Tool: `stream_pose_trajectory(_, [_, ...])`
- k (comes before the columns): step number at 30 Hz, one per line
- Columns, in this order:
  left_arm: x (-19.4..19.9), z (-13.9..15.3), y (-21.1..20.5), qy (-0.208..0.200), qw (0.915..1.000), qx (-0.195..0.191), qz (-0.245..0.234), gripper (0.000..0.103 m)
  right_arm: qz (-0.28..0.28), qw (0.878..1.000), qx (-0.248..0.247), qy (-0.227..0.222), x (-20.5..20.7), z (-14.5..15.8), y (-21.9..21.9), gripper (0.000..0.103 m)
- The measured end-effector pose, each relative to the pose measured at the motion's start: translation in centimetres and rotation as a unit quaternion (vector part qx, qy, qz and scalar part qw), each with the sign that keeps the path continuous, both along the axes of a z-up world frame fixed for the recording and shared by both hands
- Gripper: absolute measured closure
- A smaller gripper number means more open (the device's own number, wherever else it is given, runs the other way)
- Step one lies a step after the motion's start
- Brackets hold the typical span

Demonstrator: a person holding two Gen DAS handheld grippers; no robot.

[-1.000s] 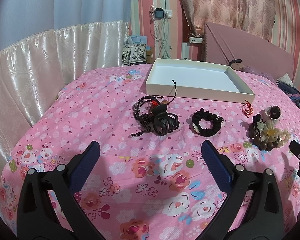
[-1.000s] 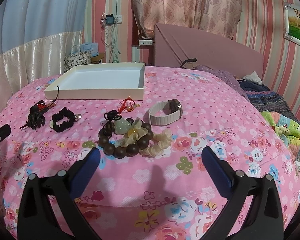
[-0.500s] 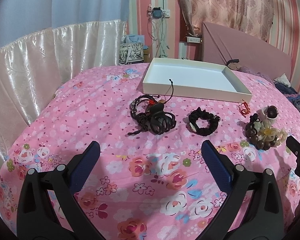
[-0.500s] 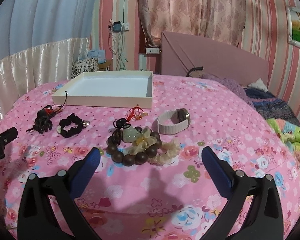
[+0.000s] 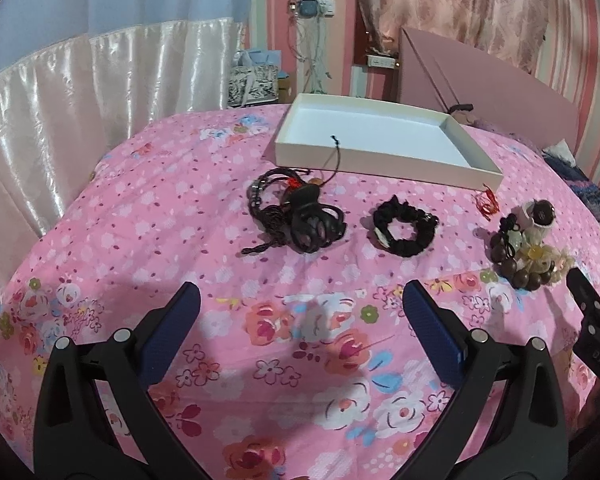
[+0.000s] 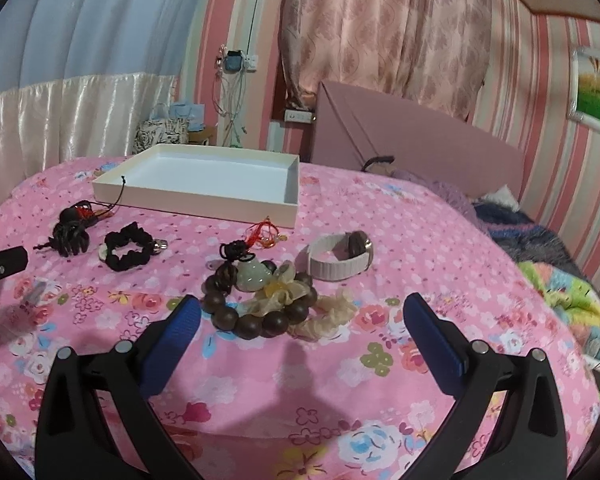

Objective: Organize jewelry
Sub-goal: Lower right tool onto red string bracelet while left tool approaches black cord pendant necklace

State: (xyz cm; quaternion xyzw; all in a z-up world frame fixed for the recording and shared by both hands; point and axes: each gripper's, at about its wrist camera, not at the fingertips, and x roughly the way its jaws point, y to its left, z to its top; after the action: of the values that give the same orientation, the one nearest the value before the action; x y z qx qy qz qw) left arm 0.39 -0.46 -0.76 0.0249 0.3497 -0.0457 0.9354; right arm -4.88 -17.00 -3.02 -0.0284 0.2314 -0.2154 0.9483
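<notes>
I am hovering my left gripper [image 5: 300, 312] and right gripper [image 6: 300, 316], jaws spread, empty, before the tray [image 6: 196, 200]; beads [image 6: 260, 304] are lying nearest.

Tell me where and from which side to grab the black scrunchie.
Take the black scrunchie across one side of its ring, coming down from above with the left gripper, one finger in the hole, one outside. It lies flat on the bedspread, apart from the hair claw, and the left gripper's fingers stand open, ready.
</notes>
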Motion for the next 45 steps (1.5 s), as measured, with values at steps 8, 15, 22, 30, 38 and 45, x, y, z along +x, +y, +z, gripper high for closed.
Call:
stream_pose_trajectory(8, [-0.4, -0.2, -0.7, -0.005, 0.9996, 0.023, -0.013, 0.003, 0.006, 0.999, 0.034, 0.020, 0.4, -0.7, -0.9, 0.002])
stream_pose_trajectory(15, [0.8, 1.5, 0.7, -0.009, 0.9999, 0.006, 0.002, 0.003, 0.070, 0.990, 0.094, 0.073, 2.5, -1.1, -0.9, 0.002])
stream_pose_trajectory(22, [4.1, 5.7, 1.6, 0.008, 0.9990, 0.005, -0.045, 0.003, 0.089, 0.991, 0.079, 0.068, 6.3, 3.0, -0.1, 0.002])
stream_pose_trajectory(30, [10.2, 5.1, 3.5, 0.084, 0.9951, -0.007, -0.051, 0.003, 0.080, 0.985, 0.088, 0.122, 12.3, 4.3, -0.5, 0.002])
stream_pose_trajectory(38, [16.3, 4.6, 4.4, 0.139, 0.9886, -0.018, -0.056, 0.003, 0.055, 0.973, 0.159, 0.160, 17.0, 5.1, -3.9, 0.002])
stream_pose_trajectory(45, [18.2, 3.2, 3.6, 0.164, 0.9832, -0.039, -0.070, 0.008, 0.049, 0.964, 0.178, 0.190, 18.6, 3.4, -5.0, 0.020])
